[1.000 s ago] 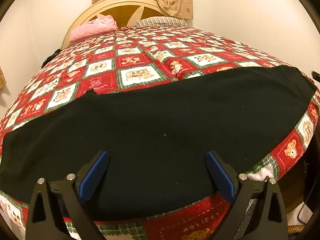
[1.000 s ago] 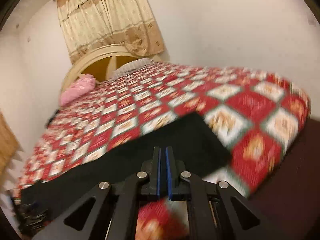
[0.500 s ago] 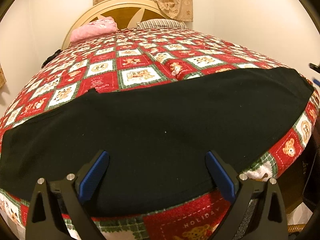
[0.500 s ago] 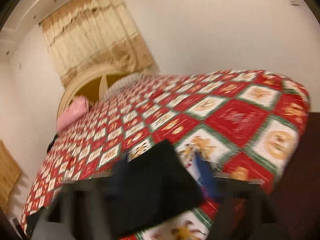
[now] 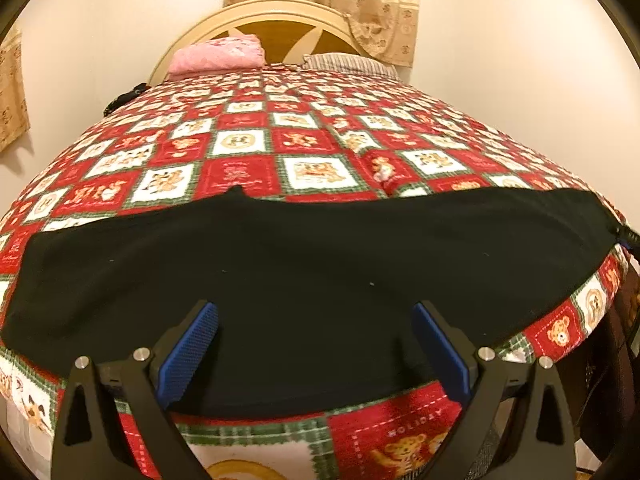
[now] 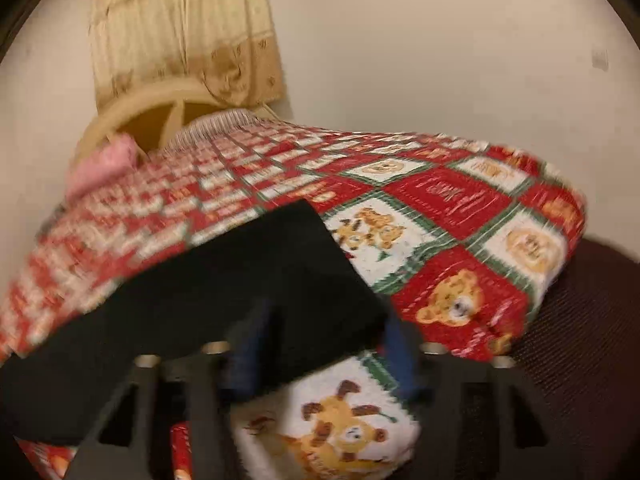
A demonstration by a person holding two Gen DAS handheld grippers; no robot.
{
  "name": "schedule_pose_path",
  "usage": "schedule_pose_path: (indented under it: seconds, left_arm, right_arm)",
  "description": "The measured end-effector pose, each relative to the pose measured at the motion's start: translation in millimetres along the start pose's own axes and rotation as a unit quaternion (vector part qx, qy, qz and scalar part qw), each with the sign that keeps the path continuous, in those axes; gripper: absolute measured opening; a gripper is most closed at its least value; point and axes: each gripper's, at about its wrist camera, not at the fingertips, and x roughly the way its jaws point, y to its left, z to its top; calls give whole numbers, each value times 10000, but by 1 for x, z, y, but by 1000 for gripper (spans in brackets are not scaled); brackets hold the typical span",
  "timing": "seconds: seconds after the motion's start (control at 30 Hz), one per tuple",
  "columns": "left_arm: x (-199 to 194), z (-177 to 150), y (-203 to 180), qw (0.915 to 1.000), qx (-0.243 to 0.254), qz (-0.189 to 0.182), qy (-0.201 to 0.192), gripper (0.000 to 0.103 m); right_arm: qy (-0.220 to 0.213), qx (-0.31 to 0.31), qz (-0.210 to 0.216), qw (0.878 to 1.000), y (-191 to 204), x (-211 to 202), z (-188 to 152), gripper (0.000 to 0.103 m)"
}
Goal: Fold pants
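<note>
Lying flat along the foot edge of the bed (image 5: 320, 152), the black pants (image 5: 304, 264) run lengthwise from side to side, one end under the right gripper (image 6: 320, 356). Its jaws have just been closing, the end of the cloth between them; blur hides whether they press on it. The left gripper (image 5: 316, 344) hangs wide and empty over the pants' middle.

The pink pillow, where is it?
The pink pillow lies at the bed's far end, against the cream headboard, left of the striped pillow.
</note>
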Motion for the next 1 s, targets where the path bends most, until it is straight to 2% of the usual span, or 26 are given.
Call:
schedule_pose_path:
  seconds: [0.13,0.23,0.3,0.37,0.47,0.57,0.6,0.77,0.9,1.0]
  left_arm:
    - [-9,2,13,9998,-87,79,-139,100]
    - [-14,4,25,9994,-201,160,-228,100]
    - [-16,5,34,9989,-314,220,-254,100]
    - [-18,6,42,9983,-449,256,-272,100]
    - [-20,7,53,9972,-614,275,-329,100]
    - [-23,7,58,9964,-680,304,-394,100]
    - [-24,7,59,9963,-686,307,-404,100]
    - [-23,2,69,9959,-766,310,-375,100]
    - [-22,-1,79,9951,-847,357,-355,100]
    - [-19,-2,86,9943,-940,373,-337,100]
  right_arm:
    - [74,-85,-5,9999,3,-3,7,14]
    - [-234,-84,96,9996,16,-22,16,13]
    - [-416,-188,445,9980,36,-40,20,13]
    - [-561,-559,800,9936,68,-59,22,13]
    - [-807,-1325,1300,9793,131,-86,17,12]
    - [-841,-2031,1903,9568,194,-102,-4,12]
    - [-818,-2319,2073,9469,219,-105,-18,12]
    - [-533,-3075,2609,9135,294,-99,-81,12]
    - [-417,-3795,2665,8850,329,-92,-133,12]
    - [-374,-4189,2489,8725,337,-86,-156,13]
